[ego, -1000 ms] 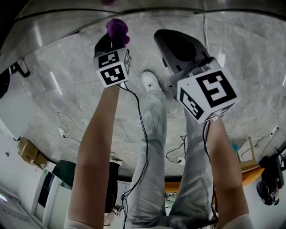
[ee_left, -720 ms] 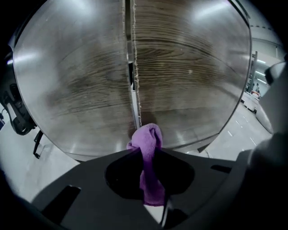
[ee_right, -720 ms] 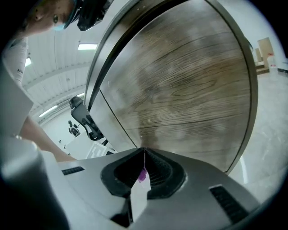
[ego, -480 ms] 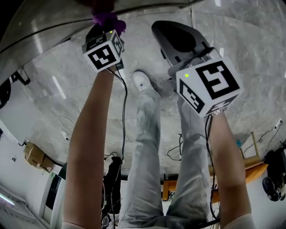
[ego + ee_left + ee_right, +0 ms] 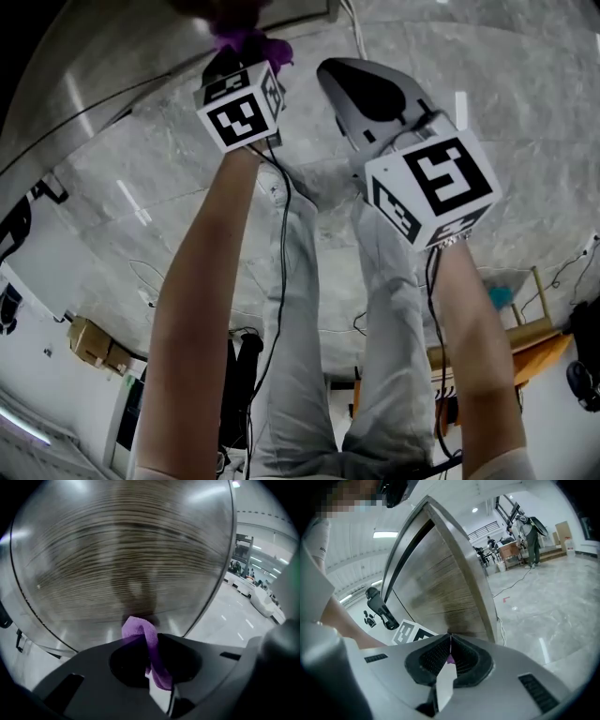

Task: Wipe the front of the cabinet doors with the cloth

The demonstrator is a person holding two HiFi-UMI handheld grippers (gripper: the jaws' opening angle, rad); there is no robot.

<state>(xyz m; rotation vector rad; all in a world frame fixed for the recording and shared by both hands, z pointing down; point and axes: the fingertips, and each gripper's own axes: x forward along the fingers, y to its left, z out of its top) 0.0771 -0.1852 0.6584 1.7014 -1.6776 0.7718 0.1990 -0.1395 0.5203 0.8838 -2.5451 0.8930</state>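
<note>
Wiping is judged to be under way: the purple cloth [image 5: 140,629] is pinched in the left hand-held gripper [image 5: 151,641] and held at, or just off, the wood-grained cabinet door [image 5: 126,559]. No trace is seen on the door, so the share already wiped cannot be told; most is assumed left. A black cable [image 5: 281,234] is seen hanging from that gripper past the person's legs [image 5: 309,356]. To the right, the right hand-held gripper [image 5: 450,644] is seen pressed together near the door's edge, idle; a purple sliver at its seam cannot be identified.
</note>
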